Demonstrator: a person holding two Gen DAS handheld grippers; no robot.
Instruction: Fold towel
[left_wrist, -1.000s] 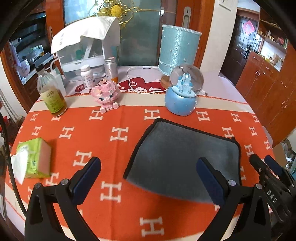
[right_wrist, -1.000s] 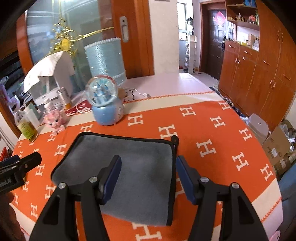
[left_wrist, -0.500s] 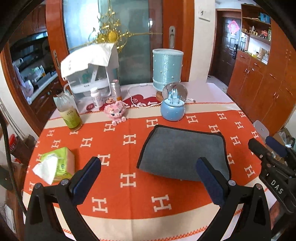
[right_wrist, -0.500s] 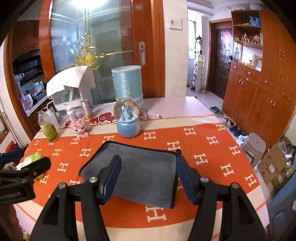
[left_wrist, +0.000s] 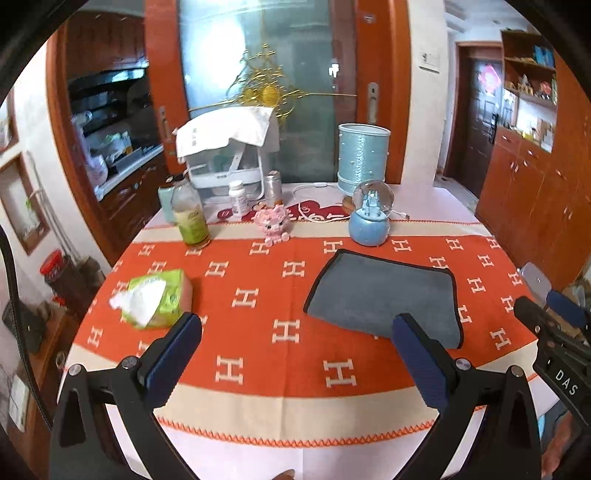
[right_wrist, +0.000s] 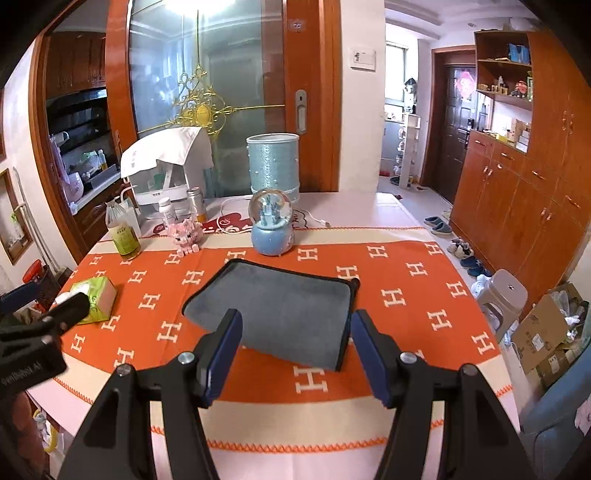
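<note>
Towel (right_wrist: 284, 308) lies flat near table's (right_wrist: 388, 413) front edge, long axis left-right, already folded by the look. Right gripper (right_wrist: 295, 354) hangs nearer, directly before it; left gripper (left_wrist: 295, 358) off to its left. Both gape wide, empty.

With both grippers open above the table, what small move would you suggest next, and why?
Probably none beyond holding clear: the grey towel already lies folded on the orange cloth, and both the left gripper and right gripper are open, holding nothing.
</note>
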